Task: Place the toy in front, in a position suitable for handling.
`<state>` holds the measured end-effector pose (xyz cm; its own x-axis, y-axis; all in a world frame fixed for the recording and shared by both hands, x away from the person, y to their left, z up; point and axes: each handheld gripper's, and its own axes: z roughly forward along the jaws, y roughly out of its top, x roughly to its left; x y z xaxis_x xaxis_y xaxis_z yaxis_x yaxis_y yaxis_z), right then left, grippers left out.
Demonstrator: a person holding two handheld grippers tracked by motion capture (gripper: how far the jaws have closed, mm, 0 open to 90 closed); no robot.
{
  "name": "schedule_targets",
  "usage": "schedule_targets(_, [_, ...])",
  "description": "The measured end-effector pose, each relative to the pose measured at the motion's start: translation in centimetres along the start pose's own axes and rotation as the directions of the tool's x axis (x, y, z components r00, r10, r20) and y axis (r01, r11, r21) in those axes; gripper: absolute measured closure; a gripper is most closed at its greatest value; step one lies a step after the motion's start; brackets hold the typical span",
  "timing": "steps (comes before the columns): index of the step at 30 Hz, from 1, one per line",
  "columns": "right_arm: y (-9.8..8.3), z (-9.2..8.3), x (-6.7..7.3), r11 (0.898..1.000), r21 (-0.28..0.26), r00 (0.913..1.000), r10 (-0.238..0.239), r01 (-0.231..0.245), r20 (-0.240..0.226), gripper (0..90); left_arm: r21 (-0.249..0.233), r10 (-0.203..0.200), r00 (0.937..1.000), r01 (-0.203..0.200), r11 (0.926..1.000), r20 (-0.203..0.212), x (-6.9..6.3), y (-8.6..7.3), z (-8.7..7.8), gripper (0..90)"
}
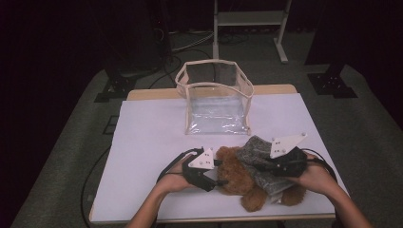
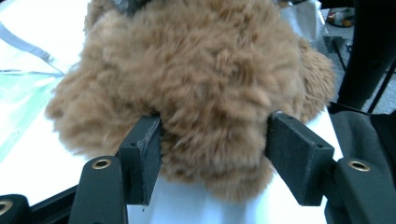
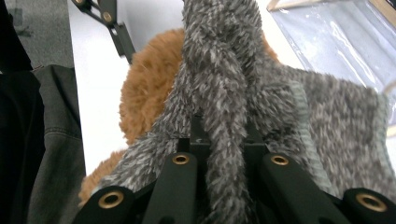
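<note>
Squeeze the half-open left gripper gently on the teddy bear's head, keep the right gripper pinched tight on the grey sweater, pull slowly.

Light falls from above onto the white table, which shines bright while the floor and everything beyond the table sink into near black. The high view is soft and slightly grainy, with faint glare on the clear bag at the table's far edge. Both gripper views are bright, sharp on fur, blurred at the bottom edge.
</note>
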<state>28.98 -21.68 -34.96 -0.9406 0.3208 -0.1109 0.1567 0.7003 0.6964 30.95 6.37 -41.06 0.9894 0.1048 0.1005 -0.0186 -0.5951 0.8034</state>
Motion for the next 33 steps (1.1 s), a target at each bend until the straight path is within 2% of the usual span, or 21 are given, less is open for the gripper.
schedule_targets(4, [1.4,1.1,0.8,1.000,-0.019,0.9994,-0.024,0.024,-0.026,80.2,-0.015,-0.025,0.9996,0.025,0.9996,-0.009,0.4,0.0,0.2,37.8])
schedule_targets(5, [1.9,1.5,1.0,0.999,-0.032,0.9988,-0.028,0.027,-0.040,80.2,-0.025,-0.032,0.9994,0.032,0.9992,-0.012,0.5,0.0,0.1,37.8])
schedule_targets(6, [2.3,1.9,1.3,0.998,-0.063,0.9969,-0.026,0.021,-0.074,80.1,-0.025,-0.032,0.9994,0.032,0.9992,-0.012,0.5,0.0,0.1,37.7])
schedule_targets(7, [2.6,2.3,1.5,0.997,-0.066,0.9958,-0.032,0.027,-0.086,80.1,-0.024,-0.038,0.9991,0.038,0.9990,-0.017,0.6,-0.1,0.0,37.5])
schedule_targets(9, [2.7,2.7,1.8,0.998,-0.046,0.9959,-0.053,0.050,-0.072,80.1,-0.022,-0.037,0.9991,0.036,0.9991,-0.021,0.5,-0.4,-0.3,37.1])
schedule_targets(11, [2.3,2.4,1.6,0.998,-0.046,0.9965,-0.033,0.029,-0.077,80.1,-0.019,-0.039,0.9988,0.039,0.9991,-0.029,0.4,-0.7,-1.1,37.1])
schedule_targets(13, [1.6,1.8,1.5,0.999,-0.032,0.9979,-0.028,0.027,-0.059,80.1,-0.020,-0.040,0.9987,0.039,0.9990,-0.033,0.3,-0.9,-1.4,36.9])
schedule_targets(14, [1.3,1.4,1.6,1.000,-0.023,0.9987,-0.019,0.018,-0.047,80.1,-0.018,-0.048,0.9979,0.047,0.9987,-0.043,0.2,-1.5,-2.4,36.6])
schedule_targets(16, [1.2,1.1,1.8,1.000,-0.016,0.9992,-0.024,0.023,-0.031,80.1,-0.018,-0.053,0.9975,0.053,0.9984,-0.047,0.1,-1.8,-2.8,36.4])
schedule_targets(17, [1.4,1.1,2.0,0.999,-0.011,0.9991,-0.032,0.031,-0.027,80.2,-0.021,-0.068,0.9960,0.067,0.9975,-0.058,0.1,-2.5,-3.6,36.2])
schedule_targets(18, [1.8,1.4,2.2,0.999,-0.006,0.9988,-0.042,0.042,-0.027,80.2,-0.026,-0.082,0.9947,0.080,0.9964,-0.062,0.1,-2.8,-3.9,36.2])
schedule_targets(23, [4.4,3.7,3.1,0.993,0.021,0.9925,-0.117,0.118,-0.034,80.1,-0.004,-0.088,0.9943,0.088,0.9961,-0.060,-0.2,-3.7,-4.6,35.2])
schedule_targets(26, [5.8,5.3,3.5,0.989,0.027,0.9883,-0.141,0.142,-0.059,80.1,-0.005,-0.102,0.9928,0.102,0.9948,-0.063,-0.3,-4.3,-5.3,34.6])
schedule_targets(30, [6.5,7.1,3.8,0.984,0.053,0.9824,-0.165,0.170,-0.087,80.0,-0.017,-0.114,0.9904,0.113,0.9934,-0.079,-0.3,-4.8,-6.2,34.0])
schedule_targets(33, [6.4,6.7,3.7,0.983,0.063,0.9828,-0.165,0.170,-0.084,80.0,-0.024,-0.117,0.9894,0.116,0.9930,-0.086,-0.3,-5.0,-6.6,33.6])
